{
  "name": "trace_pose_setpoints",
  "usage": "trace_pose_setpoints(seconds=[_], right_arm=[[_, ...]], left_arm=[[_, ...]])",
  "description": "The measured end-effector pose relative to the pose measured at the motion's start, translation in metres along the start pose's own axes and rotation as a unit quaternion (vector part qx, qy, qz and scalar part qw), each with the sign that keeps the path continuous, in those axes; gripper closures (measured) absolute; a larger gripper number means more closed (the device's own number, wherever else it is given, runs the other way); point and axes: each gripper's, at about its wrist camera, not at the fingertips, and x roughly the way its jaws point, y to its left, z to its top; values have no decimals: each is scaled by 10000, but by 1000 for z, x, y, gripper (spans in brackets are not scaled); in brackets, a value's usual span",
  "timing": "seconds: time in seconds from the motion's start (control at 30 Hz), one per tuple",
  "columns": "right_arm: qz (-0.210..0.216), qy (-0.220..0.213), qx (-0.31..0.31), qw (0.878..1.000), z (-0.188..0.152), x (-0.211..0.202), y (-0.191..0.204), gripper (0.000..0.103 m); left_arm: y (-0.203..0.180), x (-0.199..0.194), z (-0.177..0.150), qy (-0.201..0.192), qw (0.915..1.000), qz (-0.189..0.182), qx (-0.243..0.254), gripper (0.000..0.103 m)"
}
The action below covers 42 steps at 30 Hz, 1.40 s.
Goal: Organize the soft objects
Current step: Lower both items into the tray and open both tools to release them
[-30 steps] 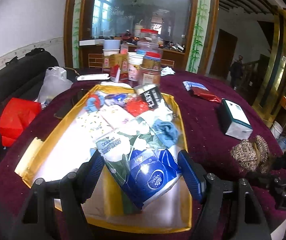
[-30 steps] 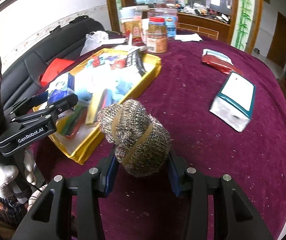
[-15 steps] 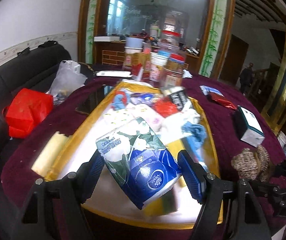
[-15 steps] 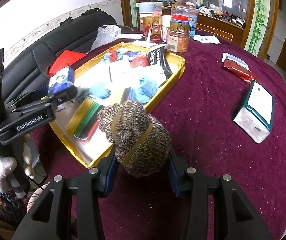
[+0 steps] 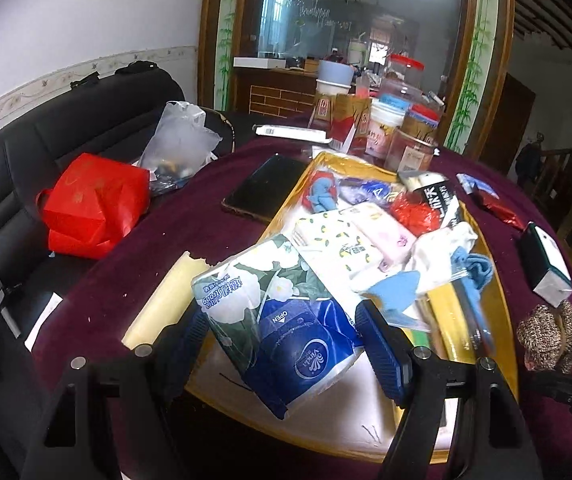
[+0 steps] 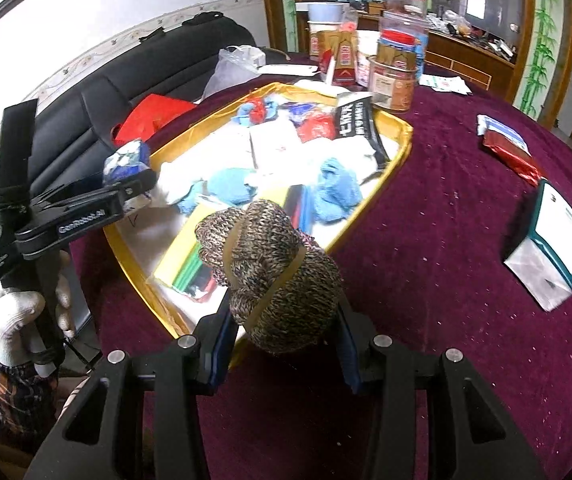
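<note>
Maroon cloth covers the round counter (image 5: 189, 224), with a black sofa to its left and jars crowded at its far side.

From the left wrist view, your left hand-held gripper (image 5: 281, 344) is closed onto a floral tissue pack (image 5: 269, 320), the blue pads pressing its two long sides. You hold it above the near end of the gold tray (image 5: 482, 256), probably because that bare white patch is the free spot. The pack's long axis runs from upper left to lower right in the frame, with the blue Vinda end toward the camera and the printed end tilted up and away. More soft items (small tissue packets, blue cloths, a red piece) lie further up the tray. A dark phone (image 5: 265, 188) lies just beside the tray's left rim.

From the right wrist view, your right hand-held gripper (image 6: 281, 332) is clamped on a knitted bundle (image 6: 273, 276) bound with a tan band, its jaws set about as wide as the bundle. It hangs over the tray's near corner, so it looks next to go in. Its long axis points up and left, away from the camera. A teal-edged box (image 6: 546, 244) lies well apart on the right.
</note>
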Motion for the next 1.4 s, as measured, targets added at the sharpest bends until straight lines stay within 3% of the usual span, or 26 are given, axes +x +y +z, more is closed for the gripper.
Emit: trace_pose_setpoints(seconds=[0.2,0.37,0.7,0.9,1.03,1.13,1.4], right_arm=[[70,58,-67,9999,5,11,5,60],[126,128,-63,9998,10,21,5,60],[-17,137,-256,9996,13,28,12,59],[29,230,-573,9981,13,33,29,58],[-50,270,-745,9968,10,38,38,49],[-114,157,-775,9968,11,32,39,35],[-275,-167,-636,9975,9,13,28,33]], left_arm=[[-3,15,2,205,9994,230,143,19],[2,19,3,322,9994,101,34,16],[18,-6,18,-136,9982,-294,-507,11],[21,-9,20,-260,9974,-312,-601,11],[19,-7,19,-222,9976,-317,-568,11],[17,-7,18,-198,9980,-310,-515,11],[10,-12,16,-252,9983,-290,-440,11]])
